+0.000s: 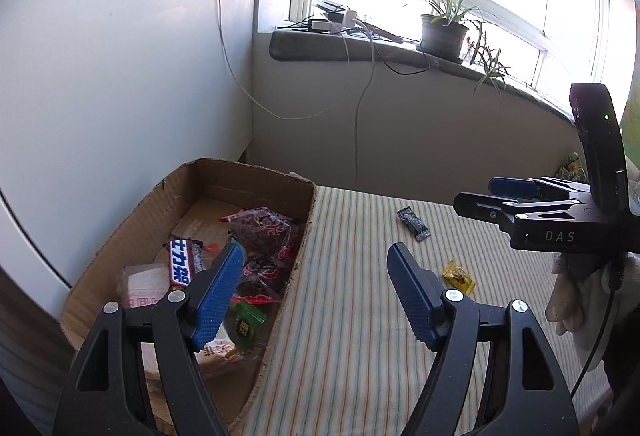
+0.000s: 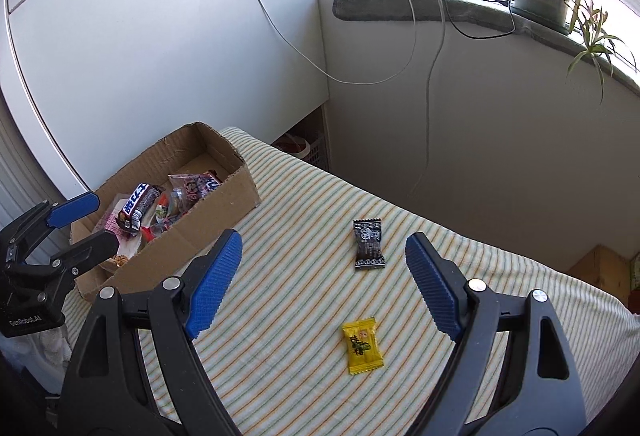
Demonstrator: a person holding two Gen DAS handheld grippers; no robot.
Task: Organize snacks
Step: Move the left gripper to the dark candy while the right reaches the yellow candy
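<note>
Cardboard walls of an open snack box [image 2: 224,196], already holding a chocolate bar [image 2: 138,206] and clear-wrapped sweets [image 1: 262,232], stand on a striped cloth [image 2: 304,276] near its far left edge. Right of the box, on bare cloth, a black sachet [image 2: 369,245] lies well apart from the box wall, with a yellow candy [image 2: 362,346] nearer the camera. Both claws gape wide with nothing between the blue pads: the right gripper [image 2: 324,280] hangs over the two loose sweets, the left gripper [image 1: 316,292] over the box's right rim.
</note>
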